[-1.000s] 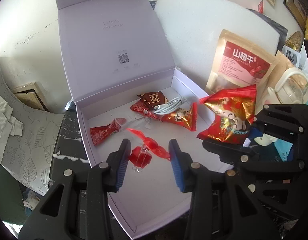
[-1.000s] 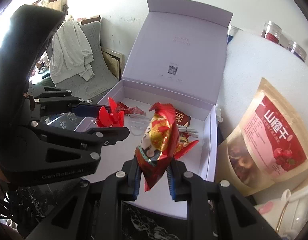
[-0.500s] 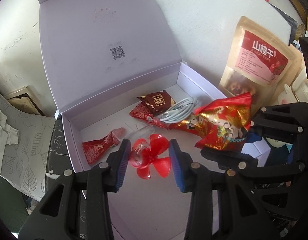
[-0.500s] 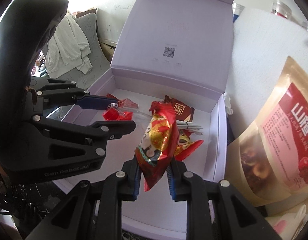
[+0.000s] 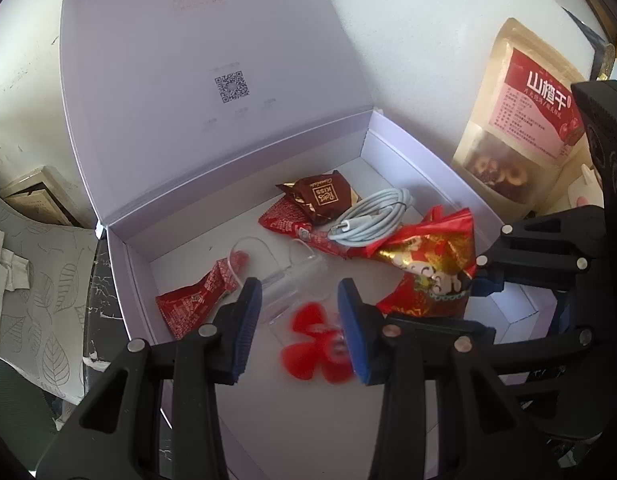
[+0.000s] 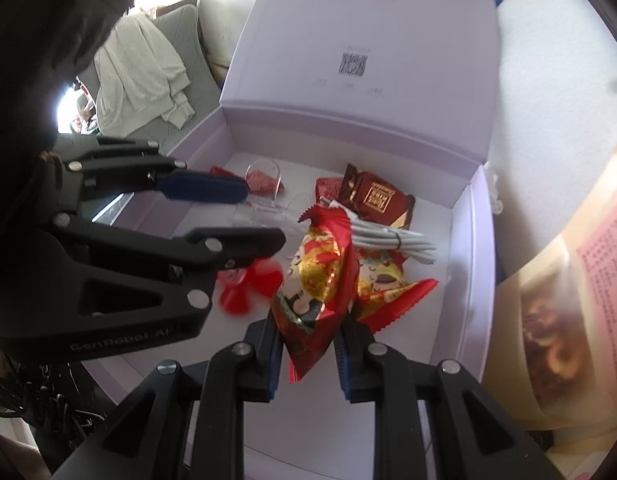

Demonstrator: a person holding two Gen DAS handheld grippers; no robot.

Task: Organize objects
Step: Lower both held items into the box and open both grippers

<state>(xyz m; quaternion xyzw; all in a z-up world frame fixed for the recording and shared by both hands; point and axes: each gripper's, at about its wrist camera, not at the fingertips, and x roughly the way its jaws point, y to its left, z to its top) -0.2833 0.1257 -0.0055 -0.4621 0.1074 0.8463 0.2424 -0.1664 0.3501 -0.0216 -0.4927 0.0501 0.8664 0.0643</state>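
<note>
Right gripper (image 6: 306, 354): jaws pinching the lower end of a red-gold snack bag (image 6: 314, 280). Bag stands roughly upright, long axis up out of the jaws, hanging over the box (image 6: 474, 240) floor just short of the cable (image 6: 392, 238) and the other wrappers.

Left gripper (image 5: 300, 320): jaws spread, holding nothing. Red fan (image 5: 314, 354) lies blurred on the box floor below and between them, close to the right-side pad.

Judgement: the bag is nearest the right gripper; the release point is straight ahead and below.
</note>
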